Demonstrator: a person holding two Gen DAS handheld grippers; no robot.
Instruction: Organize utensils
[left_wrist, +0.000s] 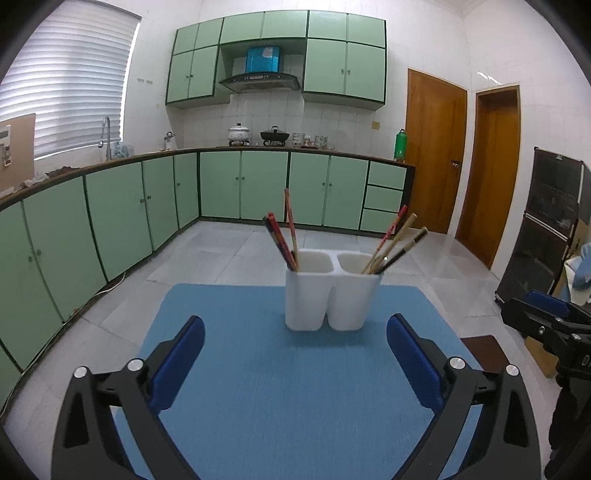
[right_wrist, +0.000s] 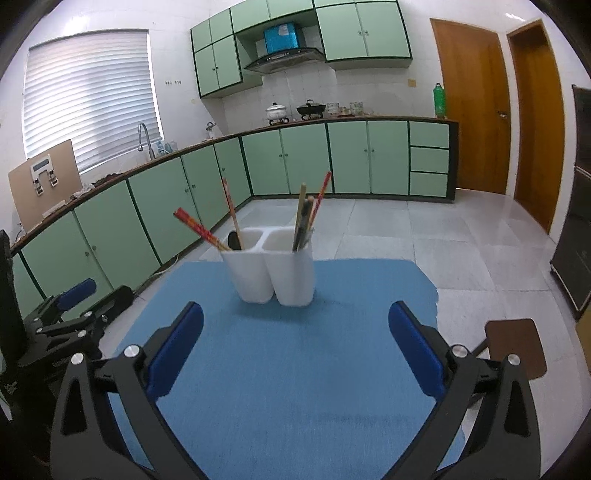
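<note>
A white two-compartment holder (left_wrist: 330, 291) (right_wrist: 273, 271) stands upright at the far end of a blue mat (left_wrist: 280, 391) (right_wrist: 280, 369). Its left compartment holds red chopsticks (left_wrist: 281, 240) (right_wrist: 201, 230); in the right wrist view a dark spoon-like utensil (right_wrist: 233, 240) shows there too. Its right compartment holds tan, red and black chopsticks (left_wrist: 397, 242) (right_wrist: 306, 216). My left gripper (left_wrist: 295, 334) is open over the near part of the mat, short of the holder, nothing between its blue pads. My right gripper (right_wrist: 295, 319) is likewise open and empty. Each gripper shows at the edge of the other's view (left_wrist: 546, 314) (right_wrist: 74, 299).
The mat lies on a table above a pale tiled floor. Green cabinets (left_wrist: 110, 221) line the left and far walls under a counter with pots. A brown stool seat (right_wrist: 515, 347) stands to the right. Black equipment (left_wrist: 550, 229) and wooden doors are at the right.
</note>
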